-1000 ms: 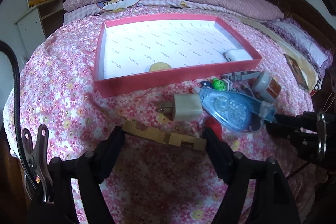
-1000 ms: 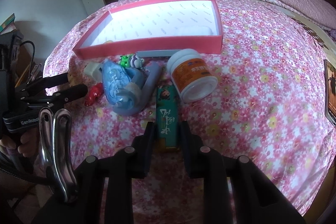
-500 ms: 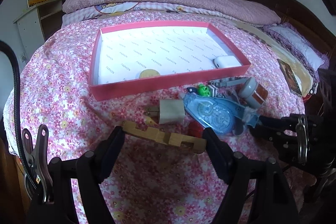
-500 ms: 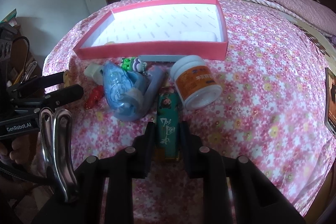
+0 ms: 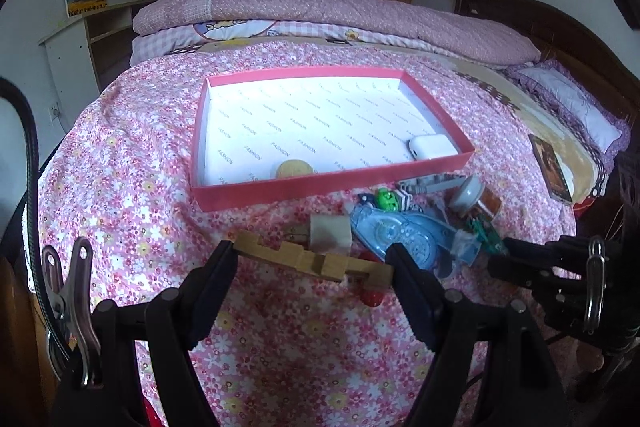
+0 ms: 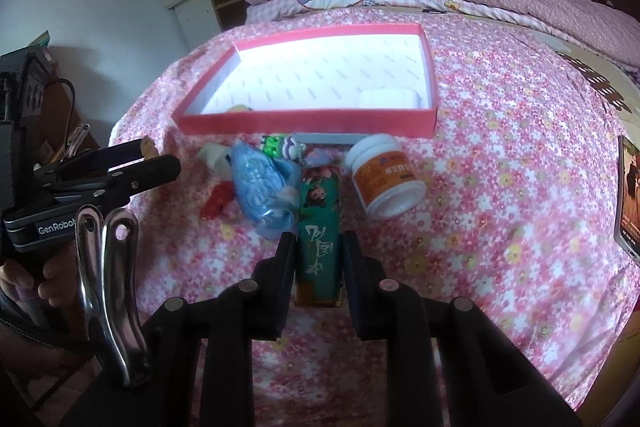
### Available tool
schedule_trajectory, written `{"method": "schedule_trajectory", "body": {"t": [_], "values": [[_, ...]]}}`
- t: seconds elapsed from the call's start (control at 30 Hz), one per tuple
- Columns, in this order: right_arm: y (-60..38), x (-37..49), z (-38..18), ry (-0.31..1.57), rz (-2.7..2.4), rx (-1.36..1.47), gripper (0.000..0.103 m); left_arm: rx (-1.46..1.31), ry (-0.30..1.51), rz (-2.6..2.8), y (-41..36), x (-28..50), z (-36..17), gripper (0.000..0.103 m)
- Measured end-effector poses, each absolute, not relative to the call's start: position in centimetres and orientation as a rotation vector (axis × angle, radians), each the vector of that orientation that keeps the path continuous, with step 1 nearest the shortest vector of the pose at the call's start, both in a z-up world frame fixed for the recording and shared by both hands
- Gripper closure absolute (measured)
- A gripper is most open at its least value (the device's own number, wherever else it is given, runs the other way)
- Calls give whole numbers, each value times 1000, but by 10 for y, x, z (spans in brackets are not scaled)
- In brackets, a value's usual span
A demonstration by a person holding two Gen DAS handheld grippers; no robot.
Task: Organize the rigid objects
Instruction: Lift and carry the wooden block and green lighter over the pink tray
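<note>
On the flowered bedspread (image 5: 132,187), I hold both tools just short of the pink tray (image 5: 320,187). My left gripper (image 5: 312,263) stands wide yet clamped across a notched wooden block (image 5: 312,259), held above the cover. My right gripper (image 6: 318,267) is pinched narrow on a green box (image 6: 320,239) lying lengthwise between its fingers. Between me and the tray sit a blue tape dispenser (image 5: 404,231), a white charger plug (image 5: 330,235), a small red piece (image 6: 216,203) and an orange-labelled jar (image 6: 384,179) on its side. Inside the tray rest a round yellow disc (image 5: 295,169) and a white case (image 5: 432,147).
</note>
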State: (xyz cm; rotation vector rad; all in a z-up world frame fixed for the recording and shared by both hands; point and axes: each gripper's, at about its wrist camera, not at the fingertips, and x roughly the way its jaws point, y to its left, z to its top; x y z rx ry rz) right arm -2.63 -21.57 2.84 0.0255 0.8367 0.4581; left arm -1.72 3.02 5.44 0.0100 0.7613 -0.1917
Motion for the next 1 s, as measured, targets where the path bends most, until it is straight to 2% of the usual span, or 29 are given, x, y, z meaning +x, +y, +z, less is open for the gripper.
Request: {"method": "schedule_trajectory", "body": {"t": [1.0], "values": [[-220,-8,69,760,482,38,79,-35,717,-170,29,6,83,23]]}}
